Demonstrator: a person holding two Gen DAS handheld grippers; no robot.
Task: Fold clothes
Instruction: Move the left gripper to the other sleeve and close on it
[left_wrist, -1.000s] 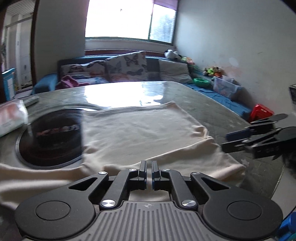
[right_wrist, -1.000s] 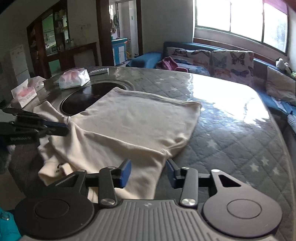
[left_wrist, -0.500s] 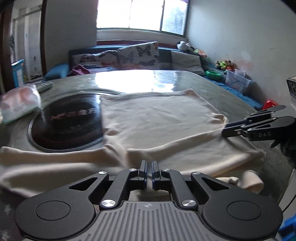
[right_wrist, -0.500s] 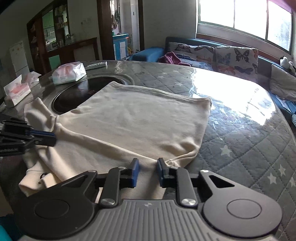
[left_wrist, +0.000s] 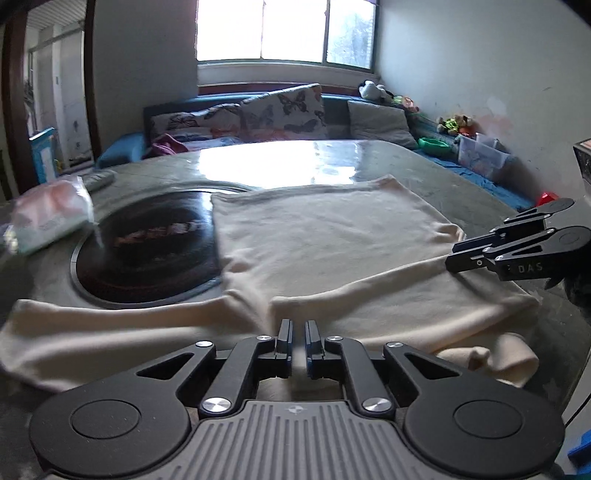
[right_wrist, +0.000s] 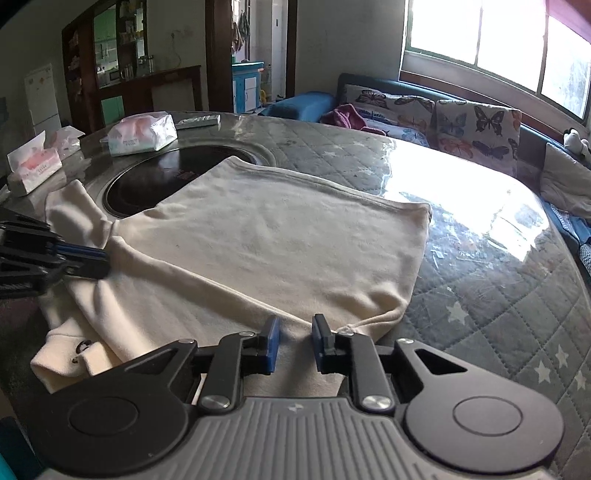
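A cream long-sleeved shirt (left_wrist: 325, 251) lies on the round table, hem toward the window, one sleeve folded across its near part. It also shows in the right wrist view (right_wrist: 280, 243). My left gripper (left_wrist: 298, 334) is shut on the shirt's near edge at the middle; it appears in the right wrist view (right_wrist: 92, 264) at the left. My right gripper (right_wrist: 294, 338) has its jaws narrowly apart over the shirt's edge near the armpit corner; in the left wrist view (left_wrist: 456, 258) it looks nearly closed over the cloth.
A dark round hotplate (left_wrist: 147, 251) is set into the quilted table top (right_wrist: 498, 295), partly under the shirt. Tissue packs (right_wrist: 142, 134) and a tissue box (right_wrist: 31, 166) sit at the table's far left. A sofa with cushions (right_wrist: 443, 118) stands behind.
Both grippers moved in lower over the shirt. The right gripper's jaws narrowed from wide open, then parted slightly. The left stayed shut on the cloth.
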